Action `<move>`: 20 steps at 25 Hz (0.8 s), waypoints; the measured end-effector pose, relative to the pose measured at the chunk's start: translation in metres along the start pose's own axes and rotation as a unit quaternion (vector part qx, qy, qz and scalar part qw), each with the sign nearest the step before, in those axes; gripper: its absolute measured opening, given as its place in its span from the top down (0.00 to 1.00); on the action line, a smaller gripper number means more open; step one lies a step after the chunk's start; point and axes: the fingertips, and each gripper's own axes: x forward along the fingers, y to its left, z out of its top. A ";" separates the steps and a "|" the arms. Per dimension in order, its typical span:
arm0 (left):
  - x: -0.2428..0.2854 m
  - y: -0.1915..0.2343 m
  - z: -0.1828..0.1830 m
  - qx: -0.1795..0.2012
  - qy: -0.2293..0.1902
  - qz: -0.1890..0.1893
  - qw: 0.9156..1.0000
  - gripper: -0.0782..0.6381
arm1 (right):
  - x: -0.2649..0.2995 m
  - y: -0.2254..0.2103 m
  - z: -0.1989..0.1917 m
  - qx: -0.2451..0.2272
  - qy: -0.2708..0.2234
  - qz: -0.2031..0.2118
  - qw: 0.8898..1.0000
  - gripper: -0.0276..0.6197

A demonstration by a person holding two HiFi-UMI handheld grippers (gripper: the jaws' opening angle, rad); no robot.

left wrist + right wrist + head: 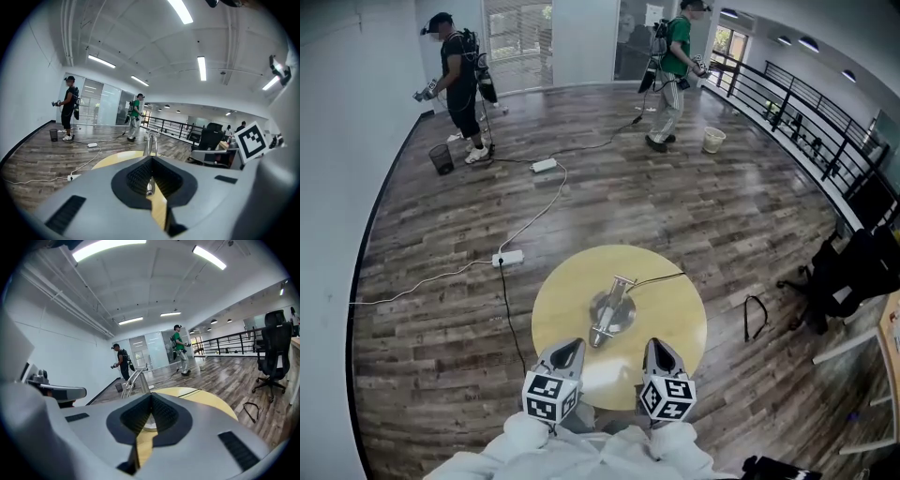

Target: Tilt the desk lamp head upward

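The desk lamp (611, 314) stands near the middle of a round yellow table (680, 281), its silver base flat on the top and its metal arm folded over it; a thin dark cord (661, 277) runs from it toward the table's far right edge. Both hand-held grippers sit at the near edge of the table, side by side and apart from the lamp. The left gripper (570, 345) is clenched with nothing in it, its dark pads meeting along one seam in its own view, with the lamp's arm showing just beyond them. The right gripper (656, 344) is likewise closed and empty, and the lamp's base and arm stand ahead of it on the table. On the wood floor (722, 216) behind the table a white power strip (508, 257) lies with cables trailing off. Farther back a person in black (459, 84) stands beside a small dark bin (441, 157), and a person in a green top (670, 66) walks near a pale bucket (712, 139) by the black railing (825, 131)
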 end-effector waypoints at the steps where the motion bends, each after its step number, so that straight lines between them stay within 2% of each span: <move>1: 0.004 0.002 -0.001 -0.004 0.003 0.001 1.000 0.89 | 0.003 -0.003 -0.003 0.002 0.006 -0.001 1.000 0.94; 4: 0.016 0.003 -0.005 -0.013 0.010 0.005 1.000 0.89 | 0.010 -0.012 -0.011 0.003 0.023 0.009 1.000 0.94; 8: 0.025 0.010 -0.008 -0.018 0.002 0.015 1.000 0.89 | 0.041 -0.014 -0.004 -0.015 0.022 0.075 0.997 0.94; 10: 0.024 0.011 -0.011 0.006 -0.015 0.019 1.000 0.89 | 0.064 -0.016 0.004 -0.051 0.022 0.115 0.992 0.94; 12: 0.024 0.015 -0.025 0.055 -0.024 0.033 0.998 0.89 | 0.090 -0.015 0.008 -0.100 0.029 0.155 0.982 0.94; 13: 0.025 0.019 -0.036 0.079 -0.022 0.042 0.996 0.85 | 0.104 -0.012 0.009 -0.122 0.032 0.175 0.976 0.93; 15: 0.030 0.024 -0.063 0.098 -0.003 0.055 0.994 0.68 | 0.126 -0.003 0.010 -0.155 0.033 0.219 0.963 0.80; 17: 0.038 0.023 -0.091 0.081 0.028 0.055 0.995 0.55 | 0.143 0.011 0.011 -0.171 0.031 0.267 0.948 0.69; 20: 0.057 0.017 -0.119 0.066 0.067 0.048 0.994 0.43 | 0.168 0.026 0.010 -0.189 0.033 0.312 0.930 0.65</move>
